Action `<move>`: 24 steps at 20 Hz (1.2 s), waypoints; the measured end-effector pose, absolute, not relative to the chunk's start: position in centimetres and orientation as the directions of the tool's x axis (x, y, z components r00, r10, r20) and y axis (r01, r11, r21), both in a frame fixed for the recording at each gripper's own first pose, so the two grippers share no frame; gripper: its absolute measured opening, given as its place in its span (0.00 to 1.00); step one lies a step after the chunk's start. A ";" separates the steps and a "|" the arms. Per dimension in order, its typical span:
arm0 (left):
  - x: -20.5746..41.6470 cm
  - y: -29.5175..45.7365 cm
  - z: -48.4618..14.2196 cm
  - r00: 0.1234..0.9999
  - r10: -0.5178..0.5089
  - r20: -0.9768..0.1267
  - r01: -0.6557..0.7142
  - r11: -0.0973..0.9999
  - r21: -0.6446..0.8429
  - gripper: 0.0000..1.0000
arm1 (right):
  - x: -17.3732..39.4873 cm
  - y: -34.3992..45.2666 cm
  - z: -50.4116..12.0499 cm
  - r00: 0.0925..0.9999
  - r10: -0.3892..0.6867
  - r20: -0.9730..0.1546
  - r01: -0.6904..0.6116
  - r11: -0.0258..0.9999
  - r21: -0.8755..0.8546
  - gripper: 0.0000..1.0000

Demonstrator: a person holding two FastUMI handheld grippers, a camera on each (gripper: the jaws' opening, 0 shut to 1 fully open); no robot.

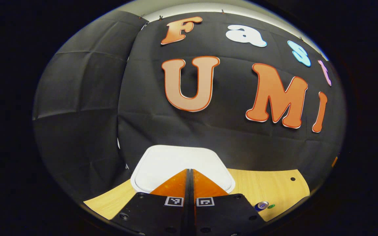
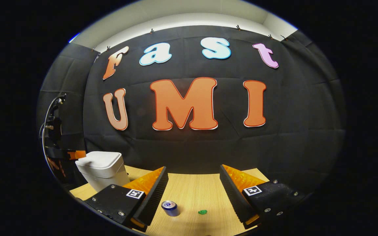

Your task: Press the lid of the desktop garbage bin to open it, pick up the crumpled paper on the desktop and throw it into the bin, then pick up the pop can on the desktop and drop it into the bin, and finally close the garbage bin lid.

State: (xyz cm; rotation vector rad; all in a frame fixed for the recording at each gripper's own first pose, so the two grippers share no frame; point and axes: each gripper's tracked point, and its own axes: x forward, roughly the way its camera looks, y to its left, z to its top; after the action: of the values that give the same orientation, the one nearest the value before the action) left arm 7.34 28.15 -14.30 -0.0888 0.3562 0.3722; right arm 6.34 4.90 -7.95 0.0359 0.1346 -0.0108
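1. Left gripper view: the left gripper has its fingers clenched together on nothing, tips low over the white lid of the bin, which is down. The bin stands by the desk's far edge, near the left corner. A can stands off to the right, with a small green scrap just beside it.

2. Judgement: the step in hand is pressing the lid open. Coming straight down with the closed tips, firm and brief, then lifting clear, should let the lid spring. From here I cannot tell whether the tips touch the lid.

3. Right gripper view: the right gripper hangs released, fingers wide apart over the desk's near edge. Between them stands the can, the green scrap nearby.

4. This view gives the bin's body from the side, plus the left gripper reaching toward it. The left gripper view instead gives the lid's top up close. I cannot pick out any crumpled paper.
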 end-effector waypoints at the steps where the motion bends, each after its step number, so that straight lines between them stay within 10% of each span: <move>1: 7.7 28.2 -15.2 0.865 0.333 -0.375 -0.370 0.929 -0.030 0.00 | 6.4 5.0 -8.1 0.990 -0.008 -0.139 0.012 0.999 0.034 0.94; 11: 7.6 28.4 -16.2 0.817 0.356 -0.453 -0.404 0.915 -0.009 0.00 | 6.1 5.0 -9.4 0.984 0.003 -0.175 0.002 1.000 0.027 0.94; 18: 6.5 27.8 -4.5 0.895 0.428 -0.127 -0.419 0.904 0.090 0.00 | 6.0 4.2 -10.2 0.981 0.000 -0.195 0.010 0.999 0.050 0.94; 24: 4.3 23.0 0.1 0.933 0.359 -0.010 -0.356 0.928 0.110 0.47 | 6.2 4.0 -10.7 0.985 0.008 -0.171 -0.005 1.000 0.016 0.94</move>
State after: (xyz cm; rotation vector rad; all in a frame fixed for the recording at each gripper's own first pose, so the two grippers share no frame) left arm 4.34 23.05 0.11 0.1071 0.0303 0.3663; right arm 6.25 4.01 -10.71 0.0159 0.1722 0.0066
